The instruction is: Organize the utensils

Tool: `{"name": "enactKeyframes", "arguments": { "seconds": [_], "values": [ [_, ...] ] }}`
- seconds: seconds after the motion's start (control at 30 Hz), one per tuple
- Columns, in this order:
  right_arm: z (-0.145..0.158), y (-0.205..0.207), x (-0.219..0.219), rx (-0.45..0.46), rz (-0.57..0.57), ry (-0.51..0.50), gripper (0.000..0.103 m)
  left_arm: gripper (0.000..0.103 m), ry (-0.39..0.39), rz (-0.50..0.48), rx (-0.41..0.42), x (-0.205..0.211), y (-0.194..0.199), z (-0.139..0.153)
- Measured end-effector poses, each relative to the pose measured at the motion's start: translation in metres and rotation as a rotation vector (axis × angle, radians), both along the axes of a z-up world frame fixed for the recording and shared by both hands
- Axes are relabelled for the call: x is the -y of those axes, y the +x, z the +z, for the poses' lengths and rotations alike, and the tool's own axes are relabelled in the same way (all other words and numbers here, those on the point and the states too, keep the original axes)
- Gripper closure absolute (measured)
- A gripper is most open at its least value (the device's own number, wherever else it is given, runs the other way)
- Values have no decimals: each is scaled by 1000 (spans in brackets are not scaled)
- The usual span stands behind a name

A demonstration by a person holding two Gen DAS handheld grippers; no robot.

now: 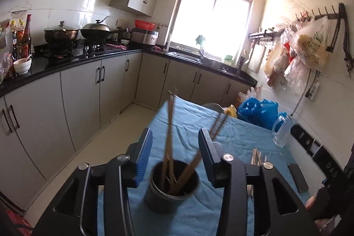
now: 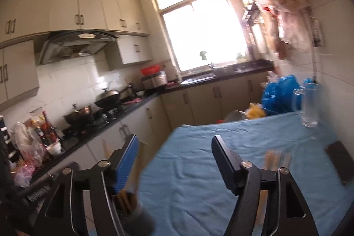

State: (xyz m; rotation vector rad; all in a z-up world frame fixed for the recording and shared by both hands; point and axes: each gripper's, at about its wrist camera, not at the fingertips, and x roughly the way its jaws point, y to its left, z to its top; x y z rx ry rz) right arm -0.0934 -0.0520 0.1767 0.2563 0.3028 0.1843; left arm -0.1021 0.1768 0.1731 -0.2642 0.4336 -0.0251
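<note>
A dark round utensil holder (image 1: 173, 188) stands on the blue tablecloth (image 1: 239, 136) and holds several brown chopsticks (image 1: 170, 125) that lean outward. My left gripper (image 1: 176, 141) is open, its jaws on either side of the holder and not touching it. More pale chopsticks (image 1: 256, 156) lie loose on the cloth to the right. In the right wrist view my right gripper (image 2: 176, 146) is open and empty above the cloth; the holder (image 2: 137, 216) shows blurred at its lower left, and the loose chopsticks (image 2: 274, 158) lie behind its right finger.
A clear glass mug (image 1: 282, 131) stands at the table's right side, also in the right wrist view (image 2: 309, 103). A dark flat object (image 1: 297, 177) lies near the loose chopsticks. Blue plastic bags (image 1: 258, 112) sit beyond the table. Black counter (image 1: 88, 56) with pots runs left.
</note>
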Motion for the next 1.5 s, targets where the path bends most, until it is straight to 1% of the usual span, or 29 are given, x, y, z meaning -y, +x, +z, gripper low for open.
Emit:
{"name": "enactKeyframes", "arguments": {
  "seconds": [0.13, 0.17, 0.23, 0.3, 0.33, 0.4, 0.43, 0.47, 0.5, 0.57, 0.63, 0.7, 0.73, 0.8, 0.83, 0.87, 0.9, 0.93, 0.97, 1.0, 1.07, 1.1, 1.2, 1.33, 1.4, 1.43, 1.47, 1.5],
  "values": [
    [-29, -13, 41, -86, -69, -97, 27, 60, 17, -75, -35, 27, -11, -9],
    [-39, -13, 54, -121, -95, -122, 27, 60, 25, -100, -45, 37, -12, -12],
    [-60, -10, 85, -220, -142, -154, 27, 59, 39, -153, -71, 57, -11, -20],
    [-77, -5, 109, -295, -169, -147, 27, 59, 31, -209, -121, 78, -4, -29],
    [-88, -1, 124, -348, -175, -135, 27, 59, 20, -242, -152, 89, 1, -36],
    [-105, 7, 142, -418, -164, -116, 28, 59, 12, -298, -226, 112, 13, -51],
    [-111, 11, 146, -444, -156, -108, 32, 59, 12, -317, -253, 121, 18, -58],
    [-120, 16, 151, -476, -143, -96, 39, 59, 14, -338, -280, 132, 25, -66],
    [-127, 20, 154, -502, -125, -84, 41, 59, 22, -354, -309, 143, 33, -75],
    [-142, 28, 155, -544, -76, -61, 45, 60, 38, -371, -368, 161, 48, -92],
    [-148, 34, 153, -556, -51, -55, 47, 65, 42, -392, -403, 175, 59, -105],
    [-153, 41, 151, -560, -25, -60, 48, 66, 82, -415, -413, 192, 67, -115],
    [-156, 46, 150, -568, -19, -77, 50, 68, 117, -431, -420, 203, 70, -120],
    [-159, 54, 144, -587, -5, -103, 54, 69, 140, -458, -433, 216, 73, -126],
    [-161, 58, 142, -597, 2, -111, 58, 69, 143, -479, -438, 223, 73, -129],
    [-164, 62, 142, -608, 9, -118, 65, 69, 155, -494, -443, 230, 74, -132],
    [-163, 63, 143, -601, 7, -119, 67, 69, 177, -501, -447, 238, 76, -136],
    [-164, 66, 143, -611, 1, -130, 77, 69, 201, -501, -450, 245, 77, -139],
    [-163, 69, 145, -623, -12, -143, 90, 69, 217, -498, -457, 250, 80, -143],
    [-164, 69, 148, -630, -13, -139, 94, 69, 226, -497, -467, 254, 84, -145],
    [-163, 69, 155, -644, -12, -116, 100, 75, 238, -492, -488, 263, 93, -153],
    [-163, 68, 158, -651, -17, -115, 101, 84, 247, -490, -500, 266, 95, -156],
    [-162, 64, 164, -661, -19, -95, 101, 96, 255, -473, -522, 272, 105, -162],
    [-155, 59, 172, -620, 22, 14, 100, 96, 192, -469, -546, 263, 107, -161],
    [-151, 57, 172, -601, 43, 49, 86, 96, 176, -456, -551, 254, 104, -161],
    [-150, 58, 169, -594, 49, 51, 69, 96, 162, -453, -555, 249, 103, -160],
    [-148, 59, 164, -588, 51, 40, 59, 96, 148, -452, -559, 244, 101, -159],
    [-147, 60, 159, -586, 55, 26, 59, 96, 133, -450, -562, 238, 98, -159]
  ]
}}
